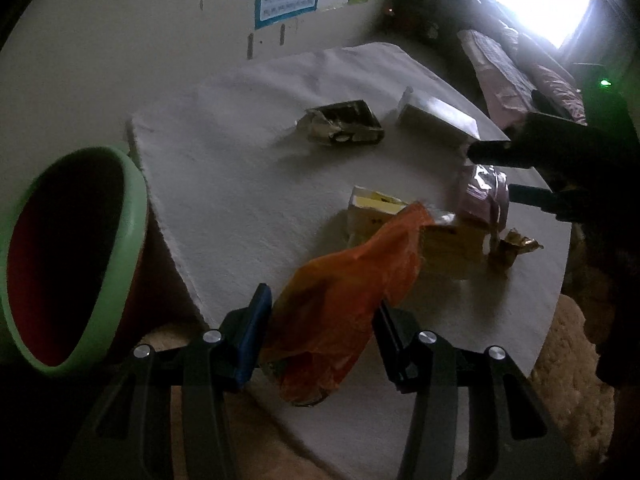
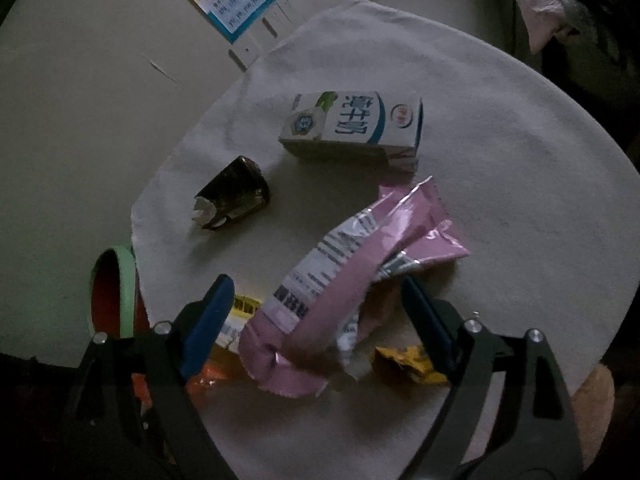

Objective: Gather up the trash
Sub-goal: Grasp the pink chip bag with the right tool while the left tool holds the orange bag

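On a round table covered with a pale cloth [image 2: 500, 128], pieces of litter lie scattered in dim light. Beside the table's edge, lower than its top, stands a bin [image 1: 132, 216] with a light green rim and a red inside, its mouth facing the left wrist camera.

Next in size, an orange plastic bag [image 1: 340, 300] sits between the fingers of the left gripper [image 1: 320, 316]; the jaws are partly closed with the bag filling the gap, though whether both pads press on it cannot be told. Just beyond it lies a yellow and white carton [image 1: 376, 208].

A crumpled pink wrapper [image 2: 360, 264] with a silver lining lies on the cloth between the wide-apart jaws of the right gripper [image 2: 316, 300] — the pads stand clear of it on both sides.

Farther back rests a white and blue milk carton [image 2: 356, 128] on its side, and well apart to its left a torn dark box [image 2: 234, 196]. Smallest is a crumpled yellow wrapper [image 2: 408, 364], just beside the right gripper's right finger.
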The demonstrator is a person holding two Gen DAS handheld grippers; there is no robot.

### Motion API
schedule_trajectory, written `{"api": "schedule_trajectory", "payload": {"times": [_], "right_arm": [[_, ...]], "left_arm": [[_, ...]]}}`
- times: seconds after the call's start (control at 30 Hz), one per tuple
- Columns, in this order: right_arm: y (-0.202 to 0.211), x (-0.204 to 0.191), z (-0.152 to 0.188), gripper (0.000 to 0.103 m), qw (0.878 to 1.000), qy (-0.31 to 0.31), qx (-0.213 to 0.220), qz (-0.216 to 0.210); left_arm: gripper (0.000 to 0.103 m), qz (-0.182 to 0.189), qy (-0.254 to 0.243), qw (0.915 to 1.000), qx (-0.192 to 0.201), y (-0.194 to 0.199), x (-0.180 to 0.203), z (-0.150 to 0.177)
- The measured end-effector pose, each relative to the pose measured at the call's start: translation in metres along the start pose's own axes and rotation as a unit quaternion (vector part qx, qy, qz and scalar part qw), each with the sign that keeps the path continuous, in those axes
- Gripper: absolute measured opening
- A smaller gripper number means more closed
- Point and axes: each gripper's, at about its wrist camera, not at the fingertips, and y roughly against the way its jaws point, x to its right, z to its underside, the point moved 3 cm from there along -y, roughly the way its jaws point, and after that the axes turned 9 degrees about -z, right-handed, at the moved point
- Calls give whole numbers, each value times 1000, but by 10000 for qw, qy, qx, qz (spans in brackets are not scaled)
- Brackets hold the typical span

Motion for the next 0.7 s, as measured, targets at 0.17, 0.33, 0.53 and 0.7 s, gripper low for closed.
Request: {"api": "schedule_trajectory", "payload": {"times": [0.17, 0.33, 0.53, 0.7], "right_arm": [[-14, 0, 1, 84, 9999, -2, -98, 87], [-15, 4, 3, 83, 9999, 80, -72, 81], [-12, 8, 6, 54, 9999, 105, -30, -123], [-5, 9, 11, 48, 9993, 120, 6, -358]], "left_arm": [[48, -7, 19, 10000, -13, 1, -2, 0], [48, -49, 9, 10000, 10, 3, -4, 0], [48, -18, 11, 10000, -58, 2, -3, 0], [48, -39, 72, 10000, 2, 7, -4, -2]]}}
